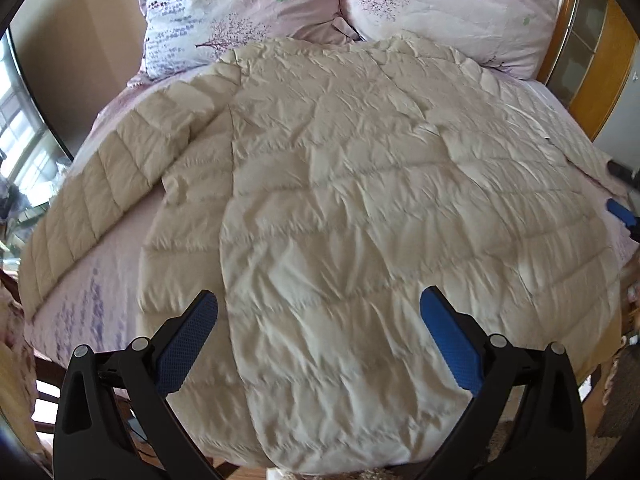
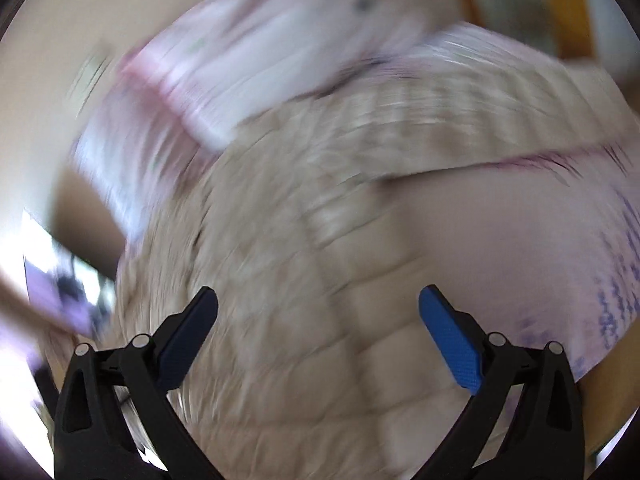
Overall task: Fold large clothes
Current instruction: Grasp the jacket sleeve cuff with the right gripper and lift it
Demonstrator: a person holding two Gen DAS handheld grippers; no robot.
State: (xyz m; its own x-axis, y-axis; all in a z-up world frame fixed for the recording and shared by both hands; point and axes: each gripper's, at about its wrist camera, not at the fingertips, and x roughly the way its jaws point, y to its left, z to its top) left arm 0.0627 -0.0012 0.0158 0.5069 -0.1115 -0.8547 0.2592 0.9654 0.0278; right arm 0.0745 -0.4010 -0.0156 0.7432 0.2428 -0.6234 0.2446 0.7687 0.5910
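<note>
Jaws on both grippers are spread wide, pinching nothing. Largest is the bed (image 1: 116, 248), carrying the cream quilted jacket (image 1: 360, 200) spread flat, back up, likely so it can be folded; one sleeve (image 1: 100, 184) lies angled out. Two pillows (image 1: 240, 4) sit at its head. Left gripper (image 1: 318, 338) hovers over the hem; right gripper (image 2: 318, 338) view is blurred. No containers show.

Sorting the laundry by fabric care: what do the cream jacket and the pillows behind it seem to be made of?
The cream jacket looks like a thin, matte synthetic shell over puffy filling: stitched quilted panels, fine crinkles, soft loft; whether it is down cannot be told. The pillows appear covered in printed woven cotton or a blend: matte pink cloth, soft creases, tree motifs.
</note>
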